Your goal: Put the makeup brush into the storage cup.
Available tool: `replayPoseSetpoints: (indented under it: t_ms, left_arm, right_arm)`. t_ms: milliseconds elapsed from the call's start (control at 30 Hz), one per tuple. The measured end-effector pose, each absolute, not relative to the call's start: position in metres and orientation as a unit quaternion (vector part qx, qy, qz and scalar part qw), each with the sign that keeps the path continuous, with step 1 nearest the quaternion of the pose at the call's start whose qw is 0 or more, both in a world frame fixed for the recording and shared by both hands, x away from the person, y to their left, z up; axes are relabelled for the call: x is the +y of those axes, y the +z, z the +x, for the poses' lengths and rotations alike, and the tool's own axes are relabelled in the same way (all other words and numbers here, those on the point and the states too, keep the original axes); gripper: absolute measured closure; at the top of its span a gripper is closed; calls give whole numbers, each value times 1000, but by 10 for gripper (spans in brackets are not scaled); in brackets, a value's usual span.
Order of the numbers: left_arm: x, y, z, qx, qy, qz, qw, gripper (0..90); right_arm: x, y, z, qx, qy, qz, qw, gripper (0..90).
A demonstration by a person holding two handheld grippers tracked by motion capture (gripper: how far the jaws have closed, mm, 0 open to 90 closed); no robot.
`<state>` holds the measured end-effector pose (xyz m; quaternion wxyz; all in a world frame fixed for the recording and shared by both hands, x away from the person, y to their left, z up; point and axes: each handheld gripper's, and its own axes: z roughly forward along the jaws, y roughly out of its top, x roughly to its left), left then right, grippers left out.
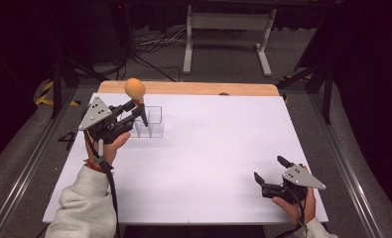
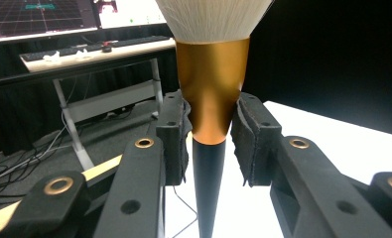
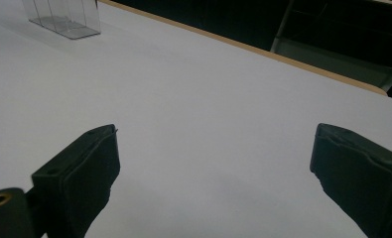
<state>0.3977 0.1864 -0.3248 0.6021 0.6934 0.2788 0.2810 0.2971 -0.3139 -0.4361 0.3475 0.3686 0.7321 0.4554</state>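
Observation:
A makeup brush [image 1: 134, 88] with a round tan head, a gold ferrule [image 2: 212, 89] and a thin black handle stands upright above the table's far left. My left gripper [image 1: 138, 110] is shut on it, the pads [image 2: 176, 129] pressing the lower ferrule from both sides. Just right of and below the brush, a clear compartment organizer [image 1: 153, 124] rests on the white table [image 1: 208, 148]; the handle tip hangs over it. My right gripper [image 1: 269, 168] stands open near the front right corner, nothing between its jaws; the organizer [image 3: 64, 20] lies far off in its view.
A wooden strip [image 1: 193, 88] runs along the table's far edge. Beyond it are a grey floor with cables and a white stand [image 1: 228, 29]. The left gripper view shows a desk with a keyboard [image 2: 84, 49] and monitors behind.

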Motion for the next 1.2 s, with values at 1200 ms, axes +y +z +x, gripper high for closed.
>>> replayPoseSetpoints:
  t_ms: [1200]
  left_arm:
    - [166,-330,444,289,271,708,585,680]
  right_arm:
    - [-315,-436,297,732,457,368,348,59]
